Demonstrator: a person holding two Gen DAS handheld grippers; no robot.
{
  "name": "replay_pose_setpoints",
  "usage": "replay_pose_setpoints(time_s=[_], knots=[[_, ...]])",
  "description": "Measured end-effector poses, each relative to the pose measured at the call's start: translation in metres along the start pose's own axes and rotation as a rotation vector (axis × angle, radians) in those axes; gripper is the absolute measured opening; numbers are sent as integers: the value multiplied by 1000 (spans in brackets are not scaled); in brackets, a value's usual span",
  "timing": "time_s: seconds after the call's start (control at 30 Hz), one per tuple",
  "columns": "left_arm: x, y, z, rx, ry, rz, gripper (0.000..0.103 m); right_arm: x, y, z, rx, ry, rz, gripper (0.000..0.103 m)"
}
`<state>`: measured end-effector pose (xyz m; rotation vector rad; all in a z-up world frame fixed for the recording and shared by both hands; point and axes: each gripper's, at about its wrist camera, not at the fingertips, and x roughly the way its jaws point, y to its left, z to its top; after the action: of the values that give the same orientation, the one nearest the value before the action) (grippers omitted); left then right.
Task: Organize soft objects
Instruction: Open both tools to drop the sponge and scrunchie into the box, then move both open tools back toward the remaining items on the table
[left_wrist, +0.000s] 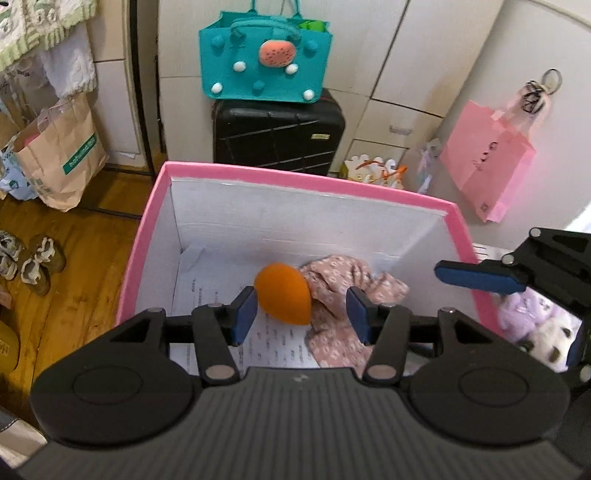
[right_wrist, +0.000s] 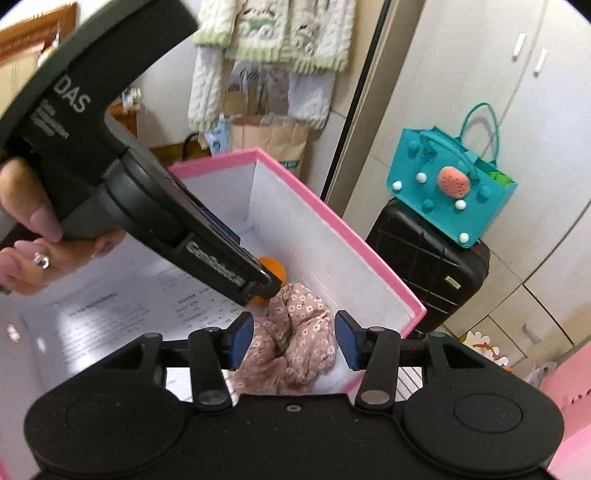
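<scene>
Two soft things lie inside the pink-rimmed, white-walled cardboard box (left_wrist: 460, 236): an orange teardrop-shaped foam sponge (left_wrist: 284, 297) and a crumpled pink floral fabric scrunchie (left_wrist: 341, 314).

The sponge is smooth and matte, its pointed end toward the near side, resting on a printed white paper sheet (left_wrist: 275, 345) that lines the box floor; the scrunchie, gathered in loose folds with small white flowers, lies just right of it and touches it. The left gripper (left_wrist: 301, 314) hangs above them, its blue-padded jaws spread wide and holding nothing. The right gripper (right_wrist: 293, 341) is likewise wide apart and empty over the scrunchie. Beyond the box, a teal felt tote bag (left_wrist: 264, 59) sits on a black hard-shell suitcase (left_wrist: 279, 138). At the near right, outside the box, lies a fluffy lilac plush toy (left_wrist: 537, 323).
</scene>
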<state>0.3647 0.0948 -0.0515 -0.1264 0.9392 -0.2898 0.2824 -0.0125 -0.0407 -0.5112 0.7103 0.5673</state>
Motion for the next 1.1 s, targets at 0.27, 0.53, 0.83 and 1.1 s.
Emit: replay_pose_setpoints(time_s=[0.27,0.53,0.83,1.1], knots=[[-63,-23,-22,146,18,2,56,-67,-4,-19,173,-77,44,54],[-131,-53,-49,258,-17,-8,64,-124,-3,-40,301,-114,106,54],[-190,-87,-82,338,-77,-26,78,-190,21,-67,313,-184,97,54],[-217,-125,-123,441,-122,-38,88,-236,32,-104,350,-188,53,59]])
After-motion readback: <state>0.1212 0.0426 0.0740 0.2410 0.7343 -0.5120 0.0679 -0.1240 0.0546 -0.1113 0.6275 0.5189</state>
